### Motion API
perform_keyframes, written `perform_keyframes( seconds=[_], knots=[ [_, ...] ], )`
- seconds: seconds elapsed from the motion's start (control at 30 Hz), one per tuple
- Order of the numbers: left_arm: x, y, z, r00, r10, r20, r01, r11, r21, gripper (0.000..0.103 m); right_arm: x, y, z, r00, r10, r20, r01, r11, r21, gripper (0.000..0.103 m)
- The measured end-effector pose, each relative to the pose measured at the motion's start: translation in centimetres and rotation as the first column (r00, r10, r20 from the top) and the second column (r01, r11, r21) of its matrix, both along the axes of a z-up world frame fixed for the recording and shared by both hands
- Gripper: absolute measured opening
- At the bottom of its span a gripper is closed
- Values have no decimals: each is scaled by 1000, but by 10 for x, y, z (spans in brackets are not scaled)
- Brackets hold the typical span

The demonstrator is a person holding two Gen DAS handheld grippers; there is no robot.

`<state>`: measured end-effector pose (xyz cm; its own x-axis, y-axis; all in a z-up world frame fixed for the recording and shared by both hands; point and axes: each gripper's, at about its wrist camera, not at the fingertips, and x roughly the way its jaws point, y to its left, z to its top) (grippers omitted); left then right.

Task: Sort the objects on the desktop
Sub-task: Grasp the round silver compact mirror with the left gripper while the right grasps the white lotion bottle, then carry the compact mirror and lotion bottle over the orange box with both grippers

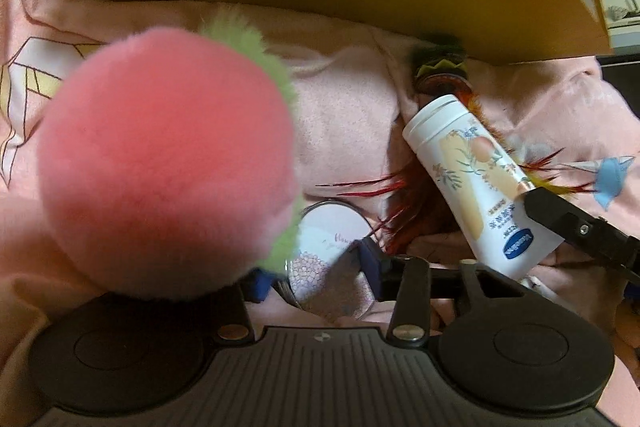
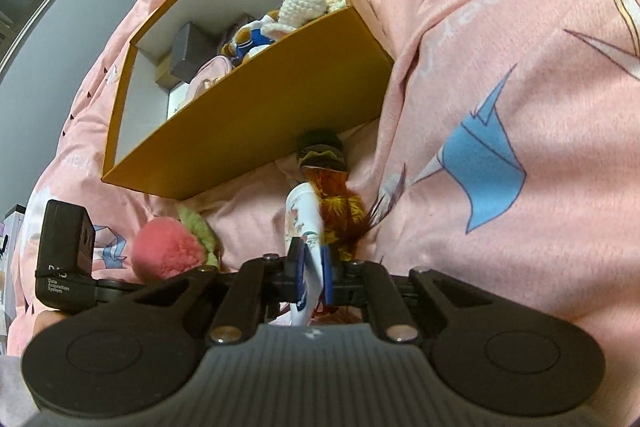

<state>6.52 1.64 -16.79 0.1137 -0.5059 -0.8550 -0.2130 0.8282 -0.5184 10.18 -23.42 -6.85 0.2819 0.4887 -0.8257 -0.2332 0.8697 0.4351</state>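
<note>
Box (image 2: 256, 131) holds plush toys (image 2: 296, 7)

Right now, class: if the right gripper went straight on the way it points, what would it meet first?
Probably the feathered toy lying just ahead. The right gripper is shut on the white tube, which points toward that toy, with the yellow box behind it. Depth is hard to judge.

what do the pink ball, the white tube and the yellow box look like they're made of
Pink ball: plush fabric, matte and fuzzy; its outline is soft and hairy, with a green furry fringe.
White tube: probably plastic, smooth with a slight sheen, printed label, and its tail end flattens between the right gripper's pads.
Yellow box: looks like cardboard, matte, with thin flat walls, sharp folded corners and a white inside.
</note>
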Motion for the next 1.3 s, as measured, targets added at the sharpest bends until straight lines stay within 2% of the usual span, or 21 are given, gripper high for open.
perform_keyframes(
  seconds=[0.1,0.17,0.23,0.33,0.4,0.5,0.6,0.63,0.73,0.83,1.0,1.1,1.3],
  knots=[
    [-6,3,7,999,15,46,-14,999,-33,37,-2,-3,7,1000,4,12,-5,1000,20,9],
    [-10,4,10,997,21,73,-17,999,-49,36,-3,-4,13,1000,9,25,-9,999,35,4],
    [-11,2,13,995,20,96,-15,998,-57,36,-4,-6,21,999,18,47,-20,999,49,4],
    [-12,-6,21,990,8,141,2,997,-71,35,-5,-3,24,996,41,75,-42,999,8,6],
    [-14,-10,26,985,-9,173,25,995,-92,35,-7,-1,20,997,56,60,-55,998,-19,11],
    [-9,-29,24,985,-42,167,52,997,-57,35,-11,2,13,996,90,17,-90,996,-23,13],
    [-6,-33,18,987,-48,154,57,997,-54,35,-20,9,13,989,144,17,-143,989,-45,26],
    [-5,-33,16,987,-47,151,56,997,-51,35,-22,11,13,987,160,21,-159,986,-52,27],
    [-7,-31,14,989,-48,143,53,998,-28,22,-25,20,8,982,190,17,-188,980,-70,27],
    [-9,-30,15,989,-36,147,39,999,-19,17,-20,25,-4,981,196,-5,-195,977,-87,27],
    [-14,-23,25,983,-5,185,5,1000,1,15,-16,31,-18,978,202,-46,-206,975,-87,18],
    [-19,-17,35,975,21,222,-26,1000,17,15,-17,32,-20,978,202,-53,-206,974,-94,6],
    [-25,2,62,941,66,331,-93,994,65,15,-23,32,4,975,221,24,-217,970,-105,4]
  ],
)
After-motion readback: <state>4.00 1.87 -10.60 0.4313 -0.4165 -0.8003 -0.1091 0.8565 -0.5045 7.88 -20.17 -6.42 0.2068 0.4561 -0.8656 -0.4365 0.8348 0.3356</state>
